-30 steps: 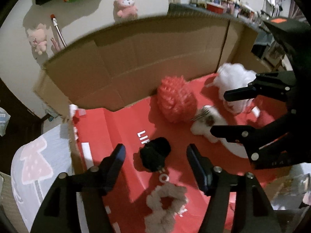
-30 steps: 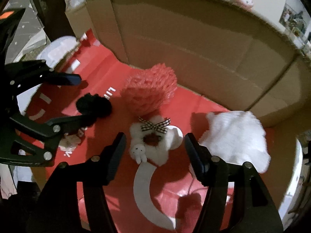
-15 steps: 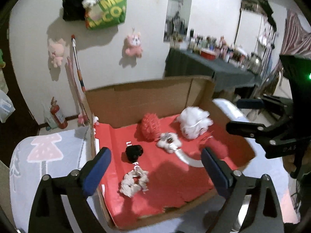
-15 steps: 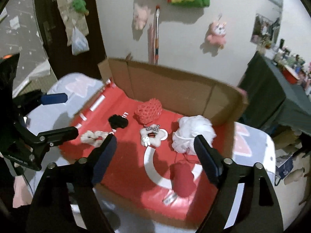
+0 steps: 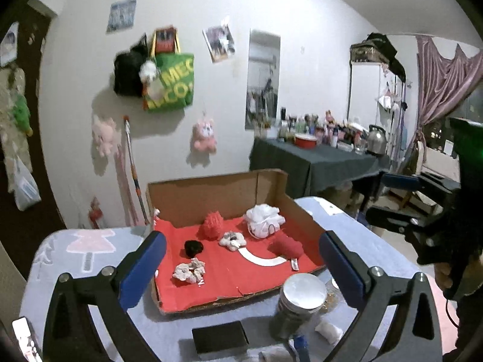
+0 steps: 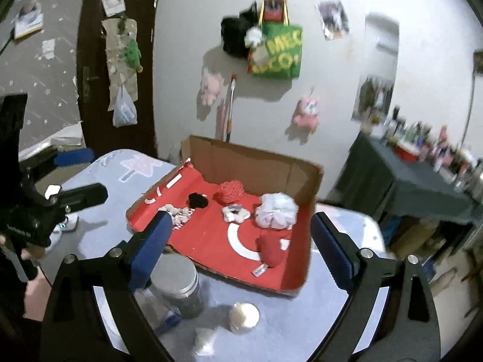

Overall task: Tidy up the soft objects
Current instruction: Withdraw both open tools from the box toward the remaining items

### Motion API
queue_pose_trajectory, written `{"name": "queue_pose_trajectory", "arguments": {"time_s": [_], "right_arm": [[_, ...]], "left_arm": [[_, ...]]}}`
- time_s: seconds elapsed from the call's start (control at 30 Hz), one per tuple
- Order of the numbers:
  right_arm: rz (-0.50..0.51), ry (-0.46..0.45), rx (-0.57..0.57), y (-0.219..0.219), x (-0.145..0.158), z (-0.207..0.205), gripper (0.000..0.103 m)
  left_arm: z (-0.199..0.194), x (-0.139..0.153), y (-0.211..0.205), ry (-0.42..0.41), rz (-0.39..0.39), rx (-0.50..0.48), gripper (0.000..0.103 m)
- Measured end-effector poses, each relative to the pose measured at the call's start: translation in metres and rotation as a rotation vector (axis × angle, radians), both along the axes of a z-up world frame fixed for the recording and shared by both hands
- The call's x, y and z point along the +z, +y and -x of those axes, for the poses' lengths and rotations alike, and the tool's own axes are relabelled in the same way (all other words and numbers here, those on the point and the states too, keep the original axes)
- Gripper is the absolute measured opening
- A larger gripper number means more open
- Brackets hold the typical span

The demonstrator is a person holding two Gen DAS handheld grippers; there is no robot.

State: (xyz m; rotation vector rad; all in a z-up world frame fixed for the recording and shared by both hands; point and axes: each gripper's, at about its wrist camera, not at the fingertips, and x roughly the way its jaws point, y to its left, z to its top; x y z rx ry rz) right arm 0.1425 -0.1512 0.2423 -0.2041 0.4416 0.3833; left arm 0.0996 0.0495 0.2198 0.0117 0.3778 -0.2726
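A cardboard box (image 5: 217,193) with a red lining stands on the pale blue table. Lying in it are a red spiky ball (image 5: 212,224), a white mesh puff (image 5: 264,215), a black pompom (image 5: 193,247), a beige scrunchie (image 5: 188,271), a white fluffy piece with a bow (image 5: 232,239) and a red plush (image 5: 286,246). My left gripper (image 5: 241,238) hangs above the box's near side, its jaws opening with nothing between them. The right gripper (image 6: 241,220) is held back the same way, jaws opening and empty; it also shows at the right (image 5: 392,200).
Near the box's front edge stand a metal-lidded jar (image 5: 303,289), a black case (image 5: 220,341) and a small white bottle (image 6: 244,316). A dark table (image 5: 317,163) crowded with bottles is behind on the right. Plush toys and a green bag (image 5: 169,81) hang on the wall.
Both grippers have drawn back and up out of the box, and their jaws have widened. The black pompom and the white bow piece stay lying on the red lining.
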Motion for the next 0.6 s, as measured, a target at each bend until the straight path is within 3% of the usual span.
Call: {"name": "queue_pose_trajectory", "arguments": {"time_s": [0.17,0.33,0.6], "right_arm": [[0.002,-0.154,-0.048,-0.004,-0.012,0.059,0.095],[-0.041,-0.221,-0.105,-0.012,-0.033,0.100,0.097],[-0.096,-0.155,-0.169,-0.026,-0.076,0.114,0.098]], "left_arm": [[0.039,-0.009,-0.012,-0.065,-0.006,-0.014,0.103],[0.066,-0.030,-0.026,-0.095,-0.018,-0.007,0.103],[0.090,-0.073,-0.039,-0.093,-0.013,0.015,0.103]]}}
